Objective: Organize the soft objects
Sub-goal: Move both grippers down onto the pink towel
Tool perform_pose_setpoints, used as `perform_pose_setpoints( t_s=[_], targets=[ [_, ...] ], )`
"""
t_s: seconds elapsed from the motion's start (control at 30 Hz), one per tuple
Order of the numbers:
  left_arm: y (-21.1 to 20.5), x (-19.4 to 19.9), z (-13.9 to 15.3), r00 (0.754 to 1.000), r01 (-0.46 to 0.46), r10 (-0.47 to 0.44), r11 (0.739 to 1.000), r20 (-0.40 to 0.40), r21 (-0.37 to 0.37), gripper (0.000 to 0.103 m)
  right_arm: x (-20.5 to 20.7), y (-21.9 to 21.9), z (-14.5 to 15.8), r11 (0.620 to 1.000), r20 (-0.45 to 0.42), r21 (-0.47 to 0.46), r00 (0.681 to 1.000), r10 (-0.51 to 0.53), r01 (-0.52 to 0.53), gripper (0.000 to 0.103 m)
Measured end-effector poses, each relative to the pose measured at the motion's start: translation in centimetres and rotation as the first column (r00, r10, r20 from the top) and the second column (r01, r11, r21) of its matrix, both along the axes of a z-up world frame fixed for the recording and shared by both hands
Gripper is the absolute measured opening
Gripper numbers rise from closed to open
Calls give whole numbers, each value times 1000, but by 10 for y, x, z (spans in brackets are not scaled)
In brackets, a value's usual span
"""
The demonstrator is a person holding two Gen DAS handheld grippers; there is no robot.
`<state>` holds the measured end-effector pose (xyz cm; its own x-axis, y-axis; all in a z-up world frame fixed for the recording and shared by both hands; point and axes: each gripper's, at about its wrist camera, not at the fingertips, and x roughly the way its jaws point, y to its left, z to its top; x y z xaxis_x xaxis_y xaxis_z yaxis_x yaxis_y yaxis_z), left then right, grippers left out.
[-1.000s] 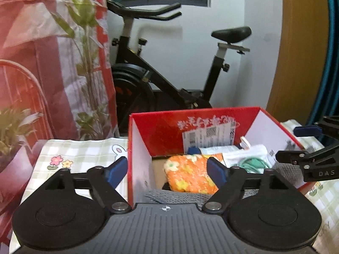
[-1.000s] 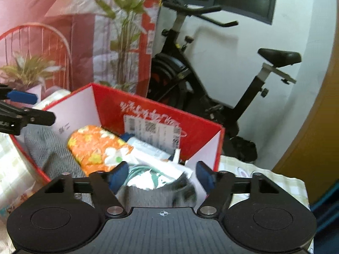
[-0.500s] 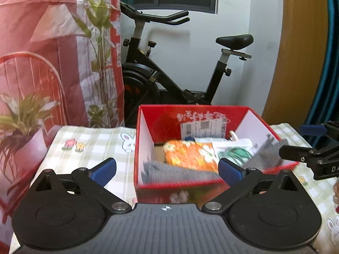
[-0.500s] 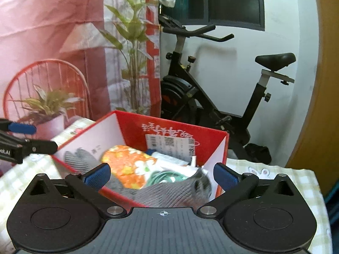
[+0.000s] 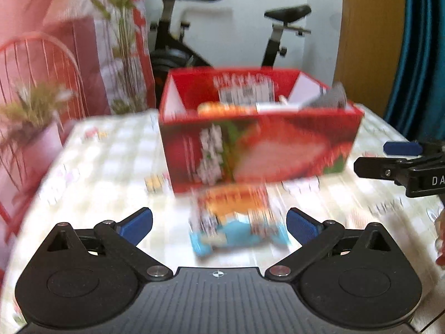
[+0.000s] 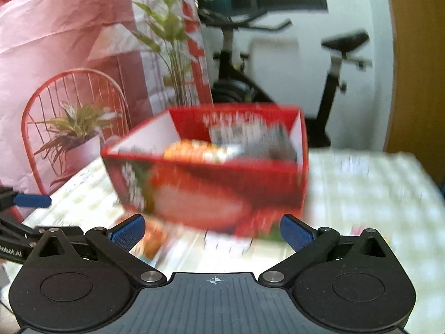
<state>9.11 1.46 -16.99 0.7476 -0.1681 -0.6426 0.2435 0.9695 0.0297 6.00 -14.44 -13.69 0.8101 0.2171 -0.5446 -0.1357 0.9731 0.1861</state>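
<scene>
Both claws are spread wide and hold nothing: the left claw [image 5: 219,222] hangs over the checked table [image 5: 111,161] with a blurred orange-and-blue packet [image 5: 236,222] lying between its fingers, just in front of the red box [image 5: 258,150], and the right claw [image 6: 212,228] faces the same box [image 6: 211,189] from the other side. Inside the box sit an orange flowered cloth [image 6: 192,150] and a grey cloth [image 5: 331,97] draped over the right rim, with paler items between them that are too blurred to name. An exercise bike [image 5: 272,27] and a potted plant [image 6: 75,133] stand behind the table.
</scene>
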Motion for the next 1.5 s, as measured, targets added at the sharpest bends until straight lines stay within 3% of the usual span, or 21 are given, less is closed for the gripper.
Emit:
perform_pose_setpoints(
  t_s=[0.2,0.5,0.93,1.5],
  targets=[
    [11,-2,-32,995,-43,38,998,-87,-53,103,-17,8,-45,999,-114,-10,993,-42,41,103],
    [7,2,-59,990,-55,53,998,-131,-12,103,-19,22,-73,995,-191,-96,981,-37,19,103],
    [21,4,-76,980,-87,64,989,-187,-120,103,-22,19,-89,997,-185,-73,982,-31,18,103],
    [23,-4,-78,988,-76,58,989,-144,-123,103,-25,19,-91,997,-166,-73,985,-38,26,103]
  ],
)
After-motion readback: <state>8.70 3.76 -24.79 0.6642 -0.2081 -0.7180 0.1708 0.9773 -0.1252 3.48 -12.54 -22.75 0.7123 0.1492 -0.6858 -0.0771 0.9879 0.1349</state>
